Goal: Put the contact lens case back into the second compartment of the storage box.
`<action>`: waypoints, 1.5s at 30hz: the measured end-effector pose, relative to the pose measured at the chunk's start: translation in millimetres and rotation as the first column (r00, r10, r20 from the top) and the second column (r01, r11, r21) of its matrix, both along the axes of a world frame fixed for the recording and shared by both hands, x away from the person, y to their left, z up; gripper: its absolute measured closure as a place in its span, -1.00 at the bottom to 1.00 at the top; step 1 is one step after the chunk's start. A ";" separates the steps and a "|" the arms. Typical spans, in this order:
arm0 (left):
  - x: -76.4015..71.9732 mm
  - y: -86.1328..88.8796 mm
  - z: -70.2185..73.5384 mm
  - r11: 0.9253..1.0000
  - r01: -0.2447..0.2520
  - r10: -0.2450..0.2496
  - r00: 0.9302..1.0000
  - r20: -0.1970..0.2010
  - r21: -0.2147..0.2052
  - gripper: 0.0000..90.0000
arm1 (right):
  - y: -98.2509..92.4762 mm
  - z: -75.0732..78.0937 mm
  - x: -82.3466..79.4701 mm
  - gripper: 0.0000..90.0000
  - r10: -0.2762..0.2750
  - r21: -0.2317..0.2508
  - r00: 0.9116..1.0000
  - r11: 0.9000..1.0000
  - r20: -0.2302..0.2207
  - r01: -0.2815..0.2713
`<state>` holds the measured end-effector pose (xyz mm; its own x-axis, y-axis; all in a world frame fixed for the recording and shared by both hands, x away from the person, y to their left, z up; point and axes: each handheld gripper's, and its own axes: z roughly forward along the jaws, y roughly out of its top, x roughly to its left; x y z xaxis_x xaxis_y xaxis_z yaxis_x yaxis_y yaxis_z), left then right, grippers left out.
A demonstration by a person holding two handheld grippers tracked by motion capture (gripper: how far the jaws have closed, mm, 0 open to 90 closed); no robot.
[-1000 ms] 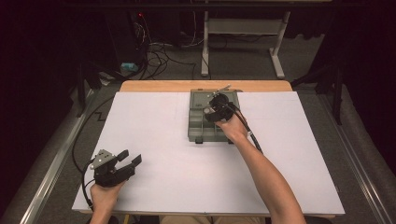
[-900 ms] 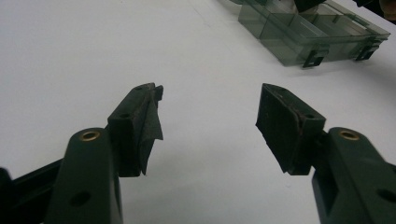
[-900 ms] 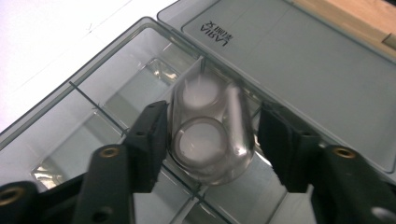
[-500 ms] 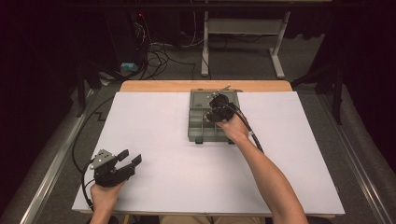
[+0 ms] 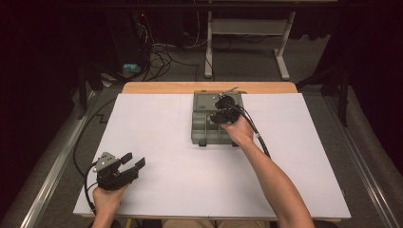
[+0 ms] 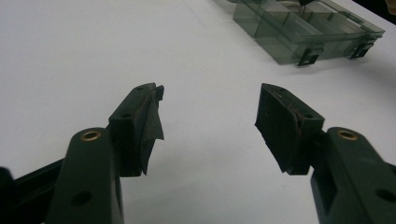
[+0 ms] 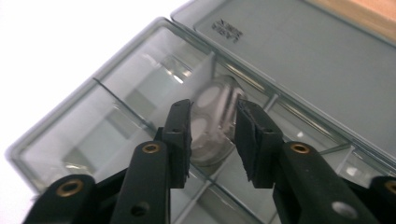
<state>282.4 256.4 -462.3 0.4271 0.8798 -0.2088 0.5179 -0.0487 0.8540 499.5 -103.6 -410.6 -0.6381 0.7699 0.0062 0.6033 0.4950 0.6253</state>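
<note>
Jaws of the right gripper [image 7: 212, 140] stand narrowly apart around a small clear roll [image 7: 212, 123] lying in a compartment of the open grey box [image 5: 199, 128], at the table's far middle. To grip well, I would centre the roll between both pads before squeezing. The left gripper [image 6: 208, 123] rests wide and empty on the white table [image 5: 190, 180].

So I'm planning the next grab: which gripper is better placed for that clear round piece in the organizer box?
The right gripper: its fingers straddle the clear round piece inside the smoky transparent compartment box. The left gripper rests open far away at the table's near corner.
</note>
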 end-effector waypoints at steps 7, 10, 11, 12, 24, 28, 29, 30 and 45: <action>0.2 0.5 -0.5 1.000 -0.001 0.001 1.000 -0.003 0.004 -0.12 | -12.0 12.9 -10.1 0.42 -0.001 0.036 1.000 0.999 0.029 0.000; 0.6 0.3 -0.1 1.000 -0.004 0.004 1.000 -0.004 -0.003 -0.13 | -22.3 14.6 -17.4 0.44 -0.006 0.065 0.999 0.998 0.038 0.003; 1.1 0.1 -0.1 1.000 -0.004 0.004 1.000 -0.006 -0.003 -0.13 | -25.8 14.8 -20.1 0.44 -0.005 0.089 0.999 0.996 0.033 0.002; 1.7 -0.7 -0.3 1.000 -0.002 0.002 1.000 -0.008 0.003 -0.13 | -28.7 15.2 -22.5 0.45 -0.003 0.096 0.999 0.995 0.035 0.000; -3.8 0.7 1.8 1.000 -0.015 0.015 1.000 0.009 0.028 -0.13 | -56.5 14.3 -43.6 0.44 -0.025 0.141 0.999 0.990 0.039 0.019; -2.9 5.9 1.2 0.999 -0.039 0.039 0.999 0.001 0.012 -0.13 | -67.9 16.2 -50.2 0.44 -0.026 0.149 0.999 0.989 0.036 0.020; -2.7 6.0 1.2 0.999 -0.040 0.040 0.999 0.001 0.011 -0.13 | -72.1 17.0 -51.6 0.44 -0.032 0.152 0.999 0.988 0.036 0.026; -2.9 5.9 1.2 0.999 -0.041 0.041 0.999 0.003 0.011 -0.13 | -74.4 17.7 -52.6 0.43 -0.037 0.151 0.999 0.988 0.037 0.031; -5.3 3.7 2.2 0.999 -0.040 0.039 0.999 0.010 0.022 -0.13 | -107.3 11.1 -62.4 0.44 -0.091 0.159 0.996 0.983 0.023 0.086</action>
